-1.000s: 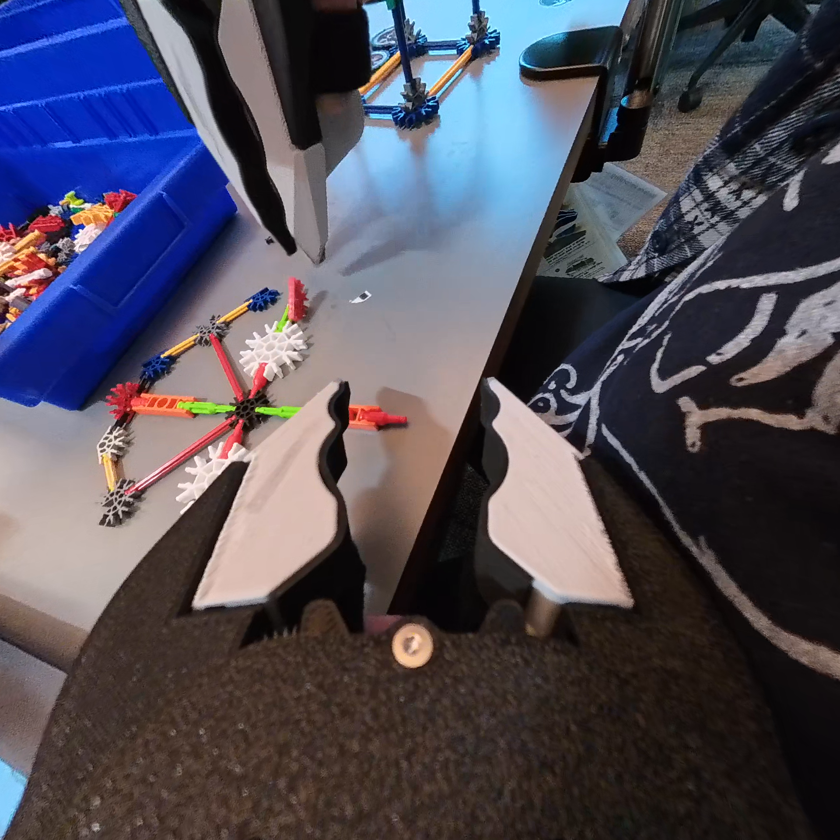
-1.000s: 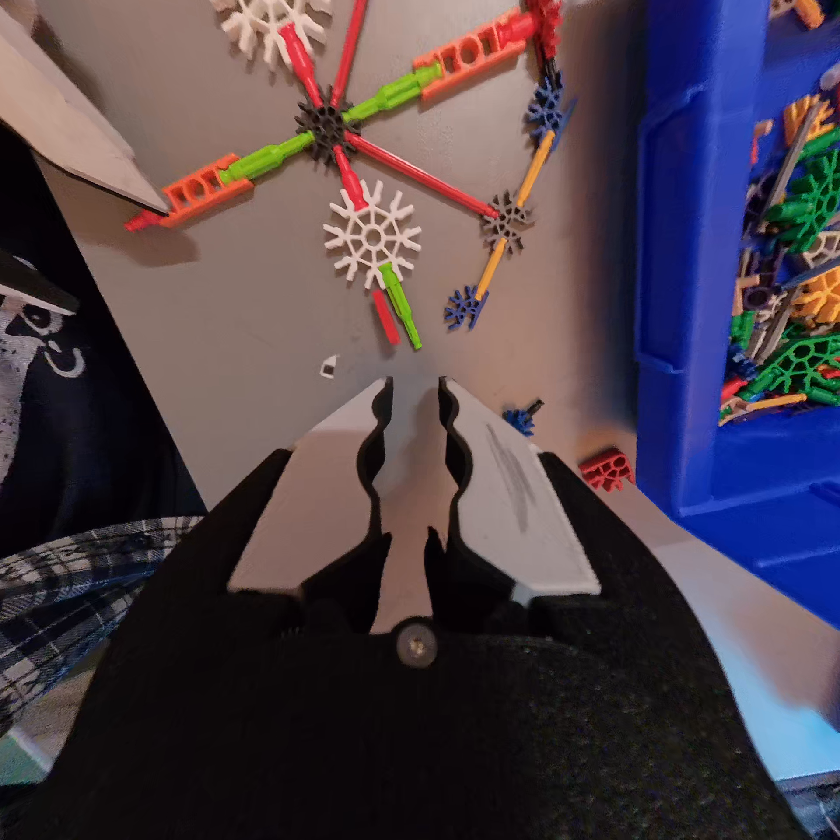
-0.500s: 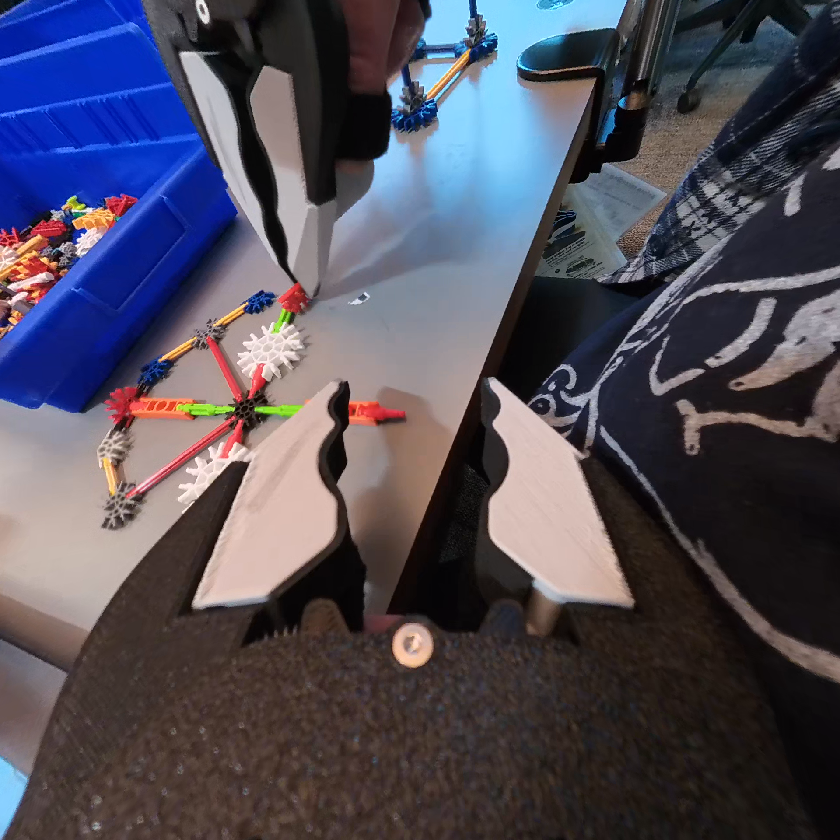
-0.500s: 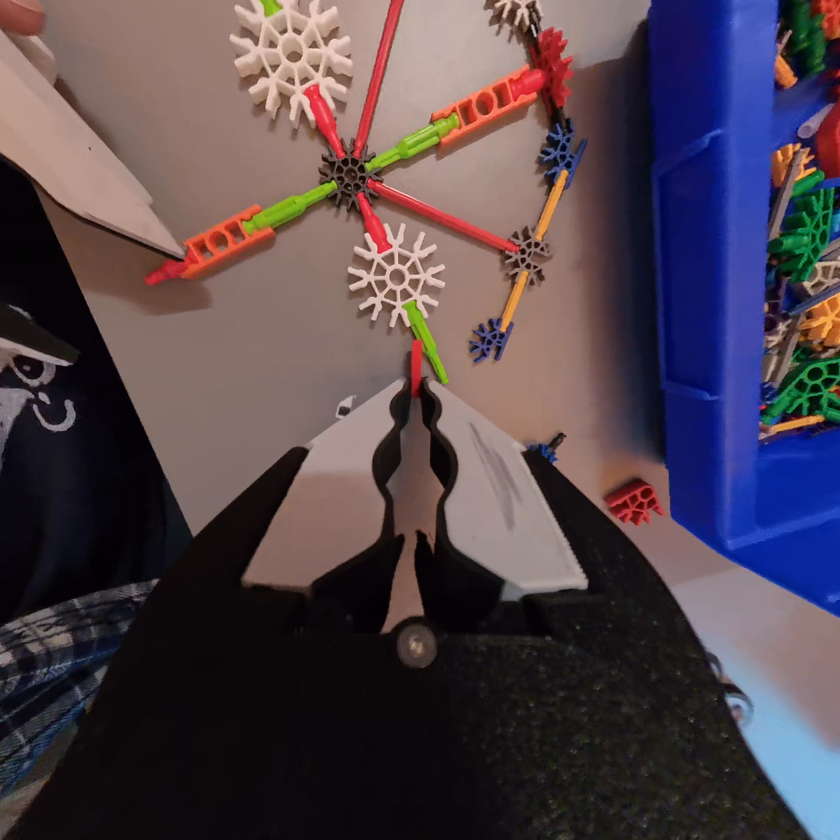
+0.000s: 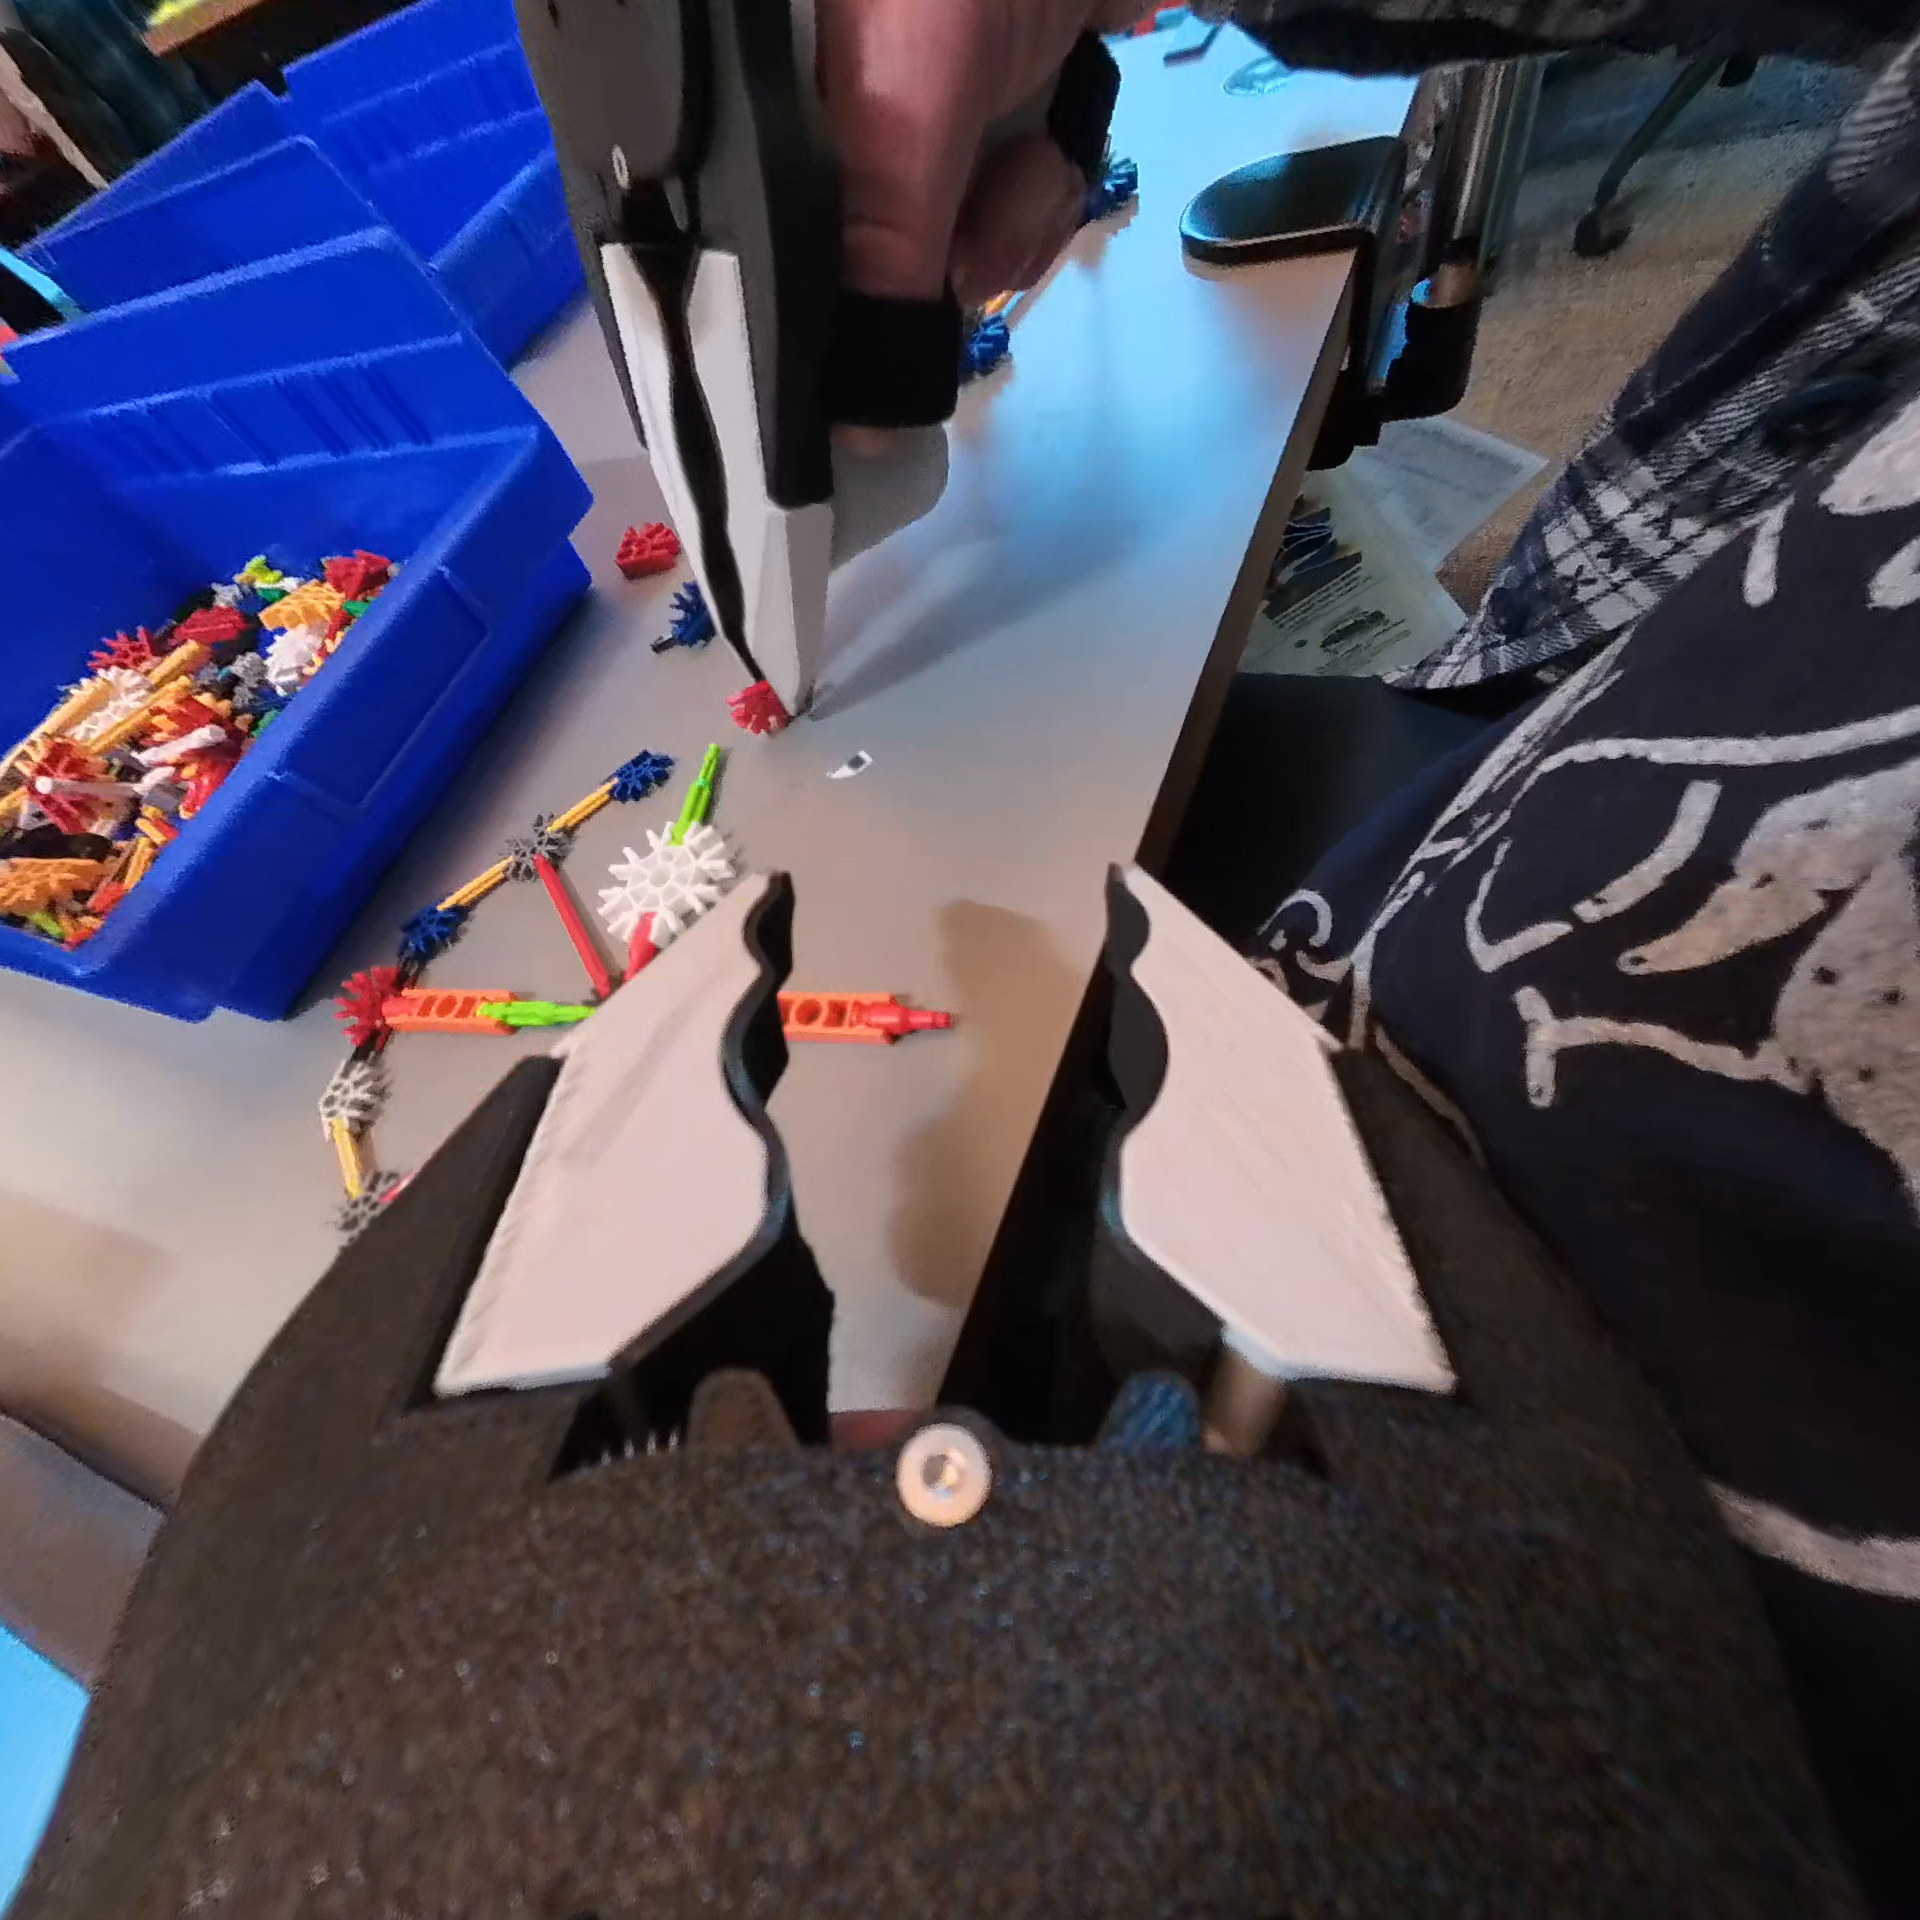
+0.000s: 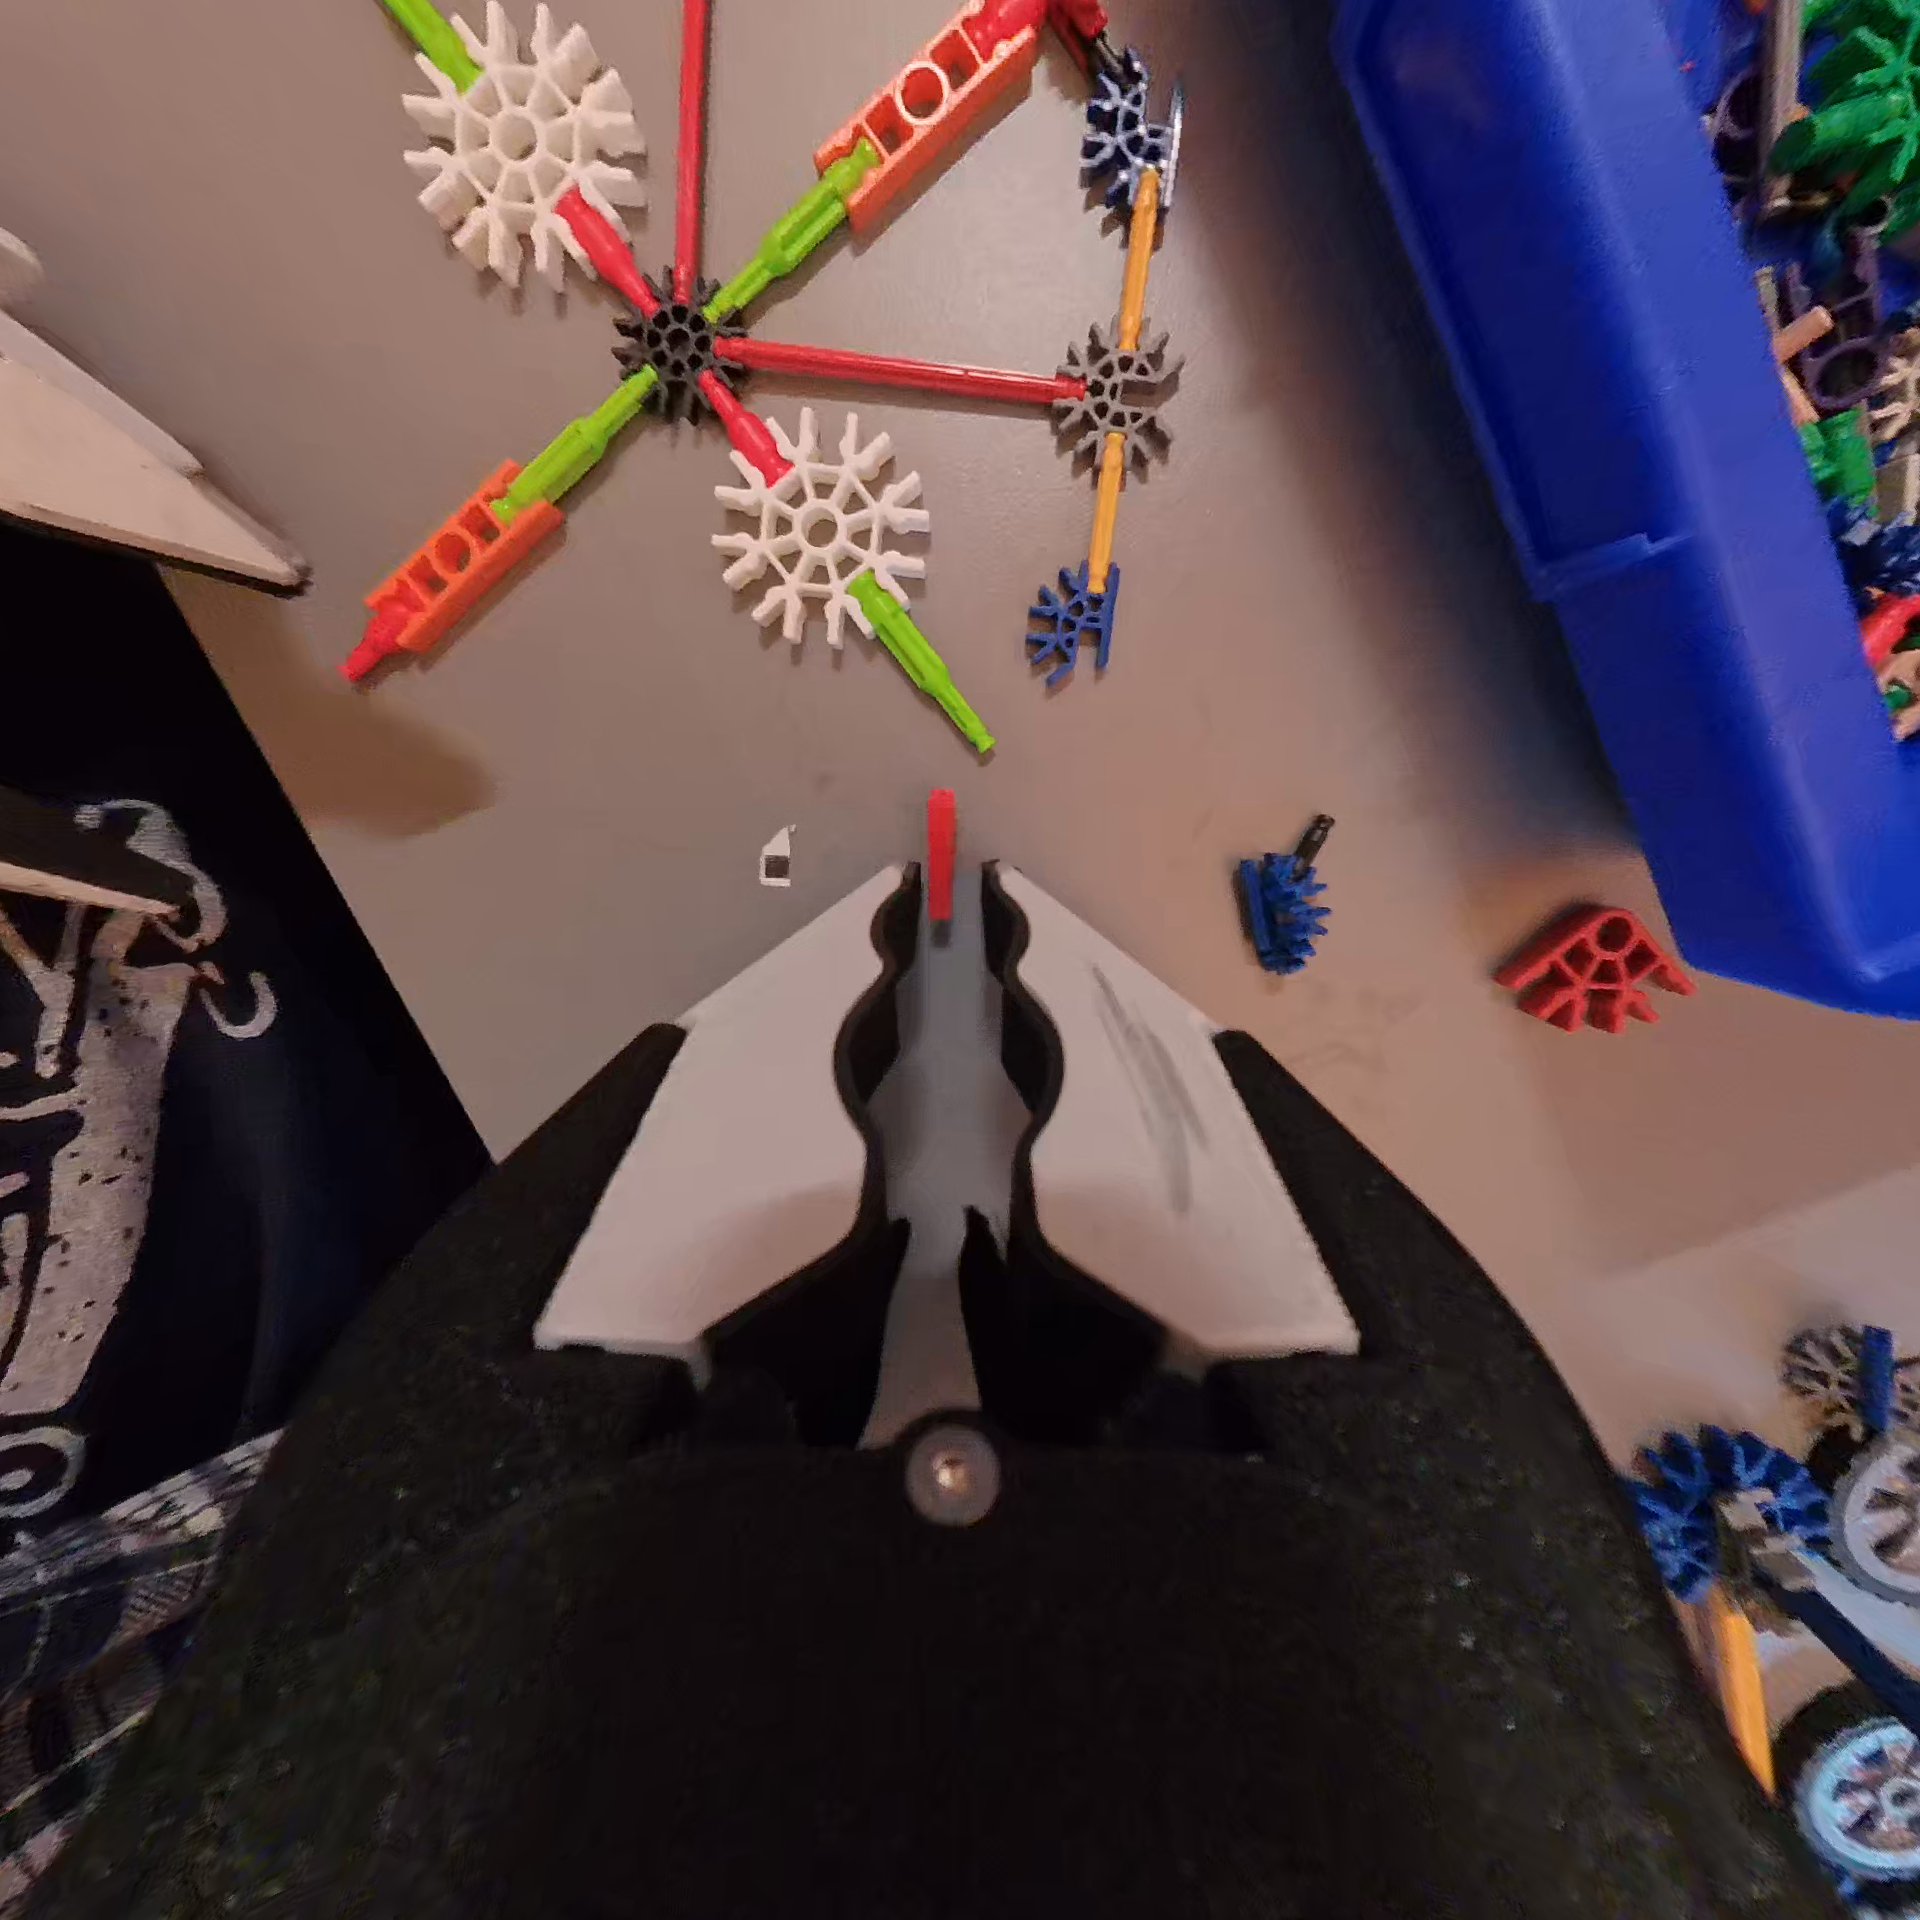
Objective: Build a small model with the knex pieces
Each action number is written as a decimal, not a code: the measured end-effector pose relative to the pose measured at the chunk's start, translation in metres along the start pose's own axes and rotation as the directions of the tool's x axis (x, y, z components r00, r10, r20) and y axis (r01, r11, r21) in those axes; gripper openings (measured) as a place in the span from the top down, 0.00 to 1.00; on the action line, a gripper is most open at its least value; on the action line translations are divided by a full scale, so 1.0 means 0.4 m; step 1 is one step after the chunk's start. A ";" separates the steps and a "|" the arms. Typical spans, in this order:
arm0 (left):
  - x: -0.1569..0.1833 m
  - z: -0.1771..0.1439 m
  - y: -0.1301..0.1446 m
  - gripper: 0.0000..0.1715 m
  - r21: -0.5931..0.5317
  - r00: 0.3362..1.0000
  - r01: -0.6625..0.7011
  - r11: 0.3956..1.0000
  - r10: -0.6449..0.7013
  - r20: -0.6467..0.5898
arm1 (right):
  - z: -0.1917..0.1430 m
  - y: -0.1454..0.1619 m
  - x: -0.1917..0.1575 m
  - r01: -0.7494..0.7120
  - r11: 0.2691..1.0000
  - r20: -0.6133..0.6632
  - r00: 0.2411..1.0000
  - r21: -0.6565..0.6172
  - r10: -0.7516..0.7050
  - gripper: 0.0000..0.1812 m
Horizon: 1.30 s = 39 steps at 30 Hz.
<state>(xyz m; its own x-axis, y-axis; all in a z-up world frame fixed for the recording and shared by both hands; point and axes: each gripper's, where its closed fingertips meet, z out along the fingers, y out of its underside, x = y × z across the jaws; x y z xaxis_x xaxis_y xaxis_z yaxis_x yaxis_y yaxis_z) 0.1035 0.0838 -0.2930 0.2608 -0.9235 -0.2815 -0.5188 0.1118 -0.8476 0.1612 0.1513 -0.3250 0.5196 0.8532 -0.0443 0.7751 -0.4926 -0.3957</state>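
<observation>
Right wrist view shows our right gripper [image 6: 943,868] pinching a small red connector [image 6: 940,852] at its fingertips, just above the grey table [image 6: 582,790], near the flat spoked toy [image 6: 681,343]. Our left gripper [image 5: 940,914] hangs wide apart, empty, over the table edge beside the blue bin [image 5: 312,727].

Two white snowflake connectors [image 6: 821,528], one blue bin [image 6: 1621,499]
</observation>
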 end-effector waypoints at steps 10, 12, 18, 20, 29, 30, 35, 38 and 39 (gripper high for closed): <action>-0.002 0.003 0.004 0.65 0.000 1.000 -0.010 1.000 0.010 0.003 | -0.022 -0.006 0.024 0.077 0.997 -0.145 0.987 0.002 -0.076 0.89; -0.002 0.003 0.004 0.65 0.001 1.000 -0.012 1.000 0.012 0.003 | -0.025 -0.008 0.023 0.097 0.995 -0.166 0.981 0.003 -0.095 0.89; -0.001 0.001 0.006 0.65 0.000 1.000 -0.015 1.000 0.015 0.004 | -0.032 -0.004 0.012 0.083 0.996 -0.174 0.982 0.010 -0.080 0.89; -0.002 0.001 0.006 0.65 0.001 1.000 -0.015 1.000 0.015 0.006 | -0.034 -0.002 0.005 0.070 0.997 -0.165 0.984 0.021 -0.065 0.88; 0.003 0.001 0.005 0.65 -0.004 1.000 -0.025 1.000 0.025 0.005 | -0.024 -0.009 -0.020 -0.031 0.995 -0.139 0.989 0.099 0.044 0.87; 0.004 0.001 0.004 0.65 -0.004 1.000 -0.028 1.000 0.028 0.007 | -0.020 -0.011 -0.019 -0.041 0.994 -0.143 0.988 0.104 0.056 0.87; 0.005 -0.001 0.006 0.65 -0.006 1.000 -0.029 1.000 0.029 0.011 | 0.006 -0.011 -0.012 0.017 0.998 -0.232 0.973 0.066 -0.002 0.98; 0.005 -0.002 0.009 0.65 -0.010 0.999 -0.029 1.000 0.029 0.013 | 0.008 -0.019 -0.023 0.051 0.996 -0.239 0.970 0.070 -0.033 0.98; 0.005 -0.003 0.008 0.65 -0.009 0.999 -0.029 1.000 0.029 0.014 | 0.004 -0.021 -0.020 0.055 0.996 -0.245 0.969 0.076 -0.035 0.98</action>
<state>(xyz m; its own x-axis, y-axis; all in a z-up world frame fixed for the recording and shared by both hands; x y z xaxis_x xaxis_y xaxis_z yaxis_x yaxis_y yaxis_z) 0.1013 0.0820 -0.2959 0.2570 -0.9145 -0.3125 -0.5336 0.1354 -0.8348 0.1500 0.1488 -0.3228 0.5647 0.8019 0.1951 0.7727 -0.4307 -0.4663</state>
